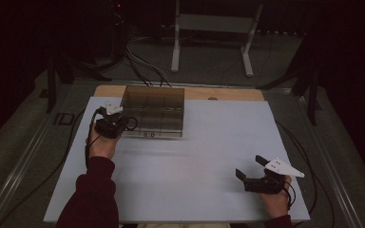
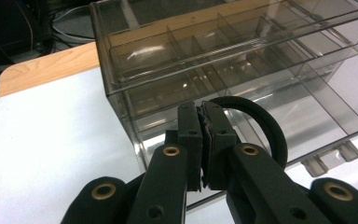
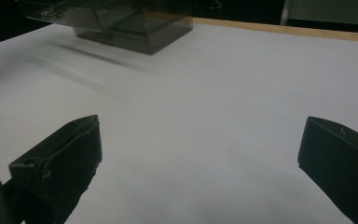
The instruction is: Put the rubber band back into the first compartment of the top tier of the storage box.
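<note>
Looking down the worktop (image 1: 180, 171) first: big, white and bare, with a wooden edge at the far side. At its far left stands the smoked clear-plastic drawer box (image 1: 153, 111), a rigid organiser with divided compartments, and that's what I'm working on. I judge it light, stiff and slick-walled, likely to skate on this smooth sheet if pushed, and brittle enough to crack under a hard pinch. Best purchase, I'd say, is the small pull tab (image 2: 332, 156) at the foot of a drawer front, not the glossy walls. My left gripper (image 2: 200, 140) sits right against the box's near left corner, fingers (image 2: 189, 135) clenched together with nothing visible between them. My right gripper (image 3: 200, 154) rests well apart at the near right of the worktop, fingers spread wide and released over bare surface. Labels, brands, writing: I can read none on the box.
</note>
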Demonstrator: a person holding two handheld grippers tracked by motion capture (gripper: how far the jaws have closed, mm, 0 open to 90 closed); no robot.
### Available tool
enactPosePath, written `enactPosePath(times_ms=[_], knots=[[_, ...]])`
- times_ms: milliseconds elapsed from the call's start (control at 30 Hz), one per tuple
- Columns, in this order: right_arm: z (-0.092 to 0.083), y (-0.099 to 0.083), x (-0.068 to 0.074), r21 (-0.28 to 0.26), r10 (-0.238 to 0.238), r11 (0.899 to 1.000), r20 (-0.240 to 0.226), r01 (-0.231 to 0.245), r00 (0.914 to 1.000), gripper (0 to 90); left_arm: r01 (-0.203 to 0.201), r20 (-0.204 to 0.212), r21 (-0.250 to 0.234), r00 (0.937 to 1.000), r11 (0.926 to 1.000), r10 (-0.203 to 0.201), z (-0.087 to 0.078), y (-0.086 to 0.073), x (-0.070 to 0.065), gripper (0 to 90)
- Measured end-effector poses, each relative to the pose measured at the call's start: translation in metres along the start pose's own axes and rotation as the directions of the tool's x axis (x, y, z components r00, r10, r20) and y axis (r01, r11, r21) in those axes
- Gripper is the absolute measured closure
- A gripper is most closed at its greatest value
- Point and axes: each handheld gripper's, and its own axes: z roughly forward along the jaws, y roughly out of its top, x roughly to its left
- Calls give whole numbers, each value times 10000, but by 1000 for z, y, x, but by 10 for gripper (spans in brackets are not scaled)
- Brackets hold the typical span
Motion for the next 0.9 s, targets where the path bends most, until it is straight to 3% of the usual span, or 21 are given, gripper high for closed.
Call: enactPosePath(times_ms=[900], knots=[[0, 0, 1, 33, -19, 10000, 3, 19, 10000, 0, 66, -404, 799, 9992, 9968, -33, 17, 2, 5, 879]])
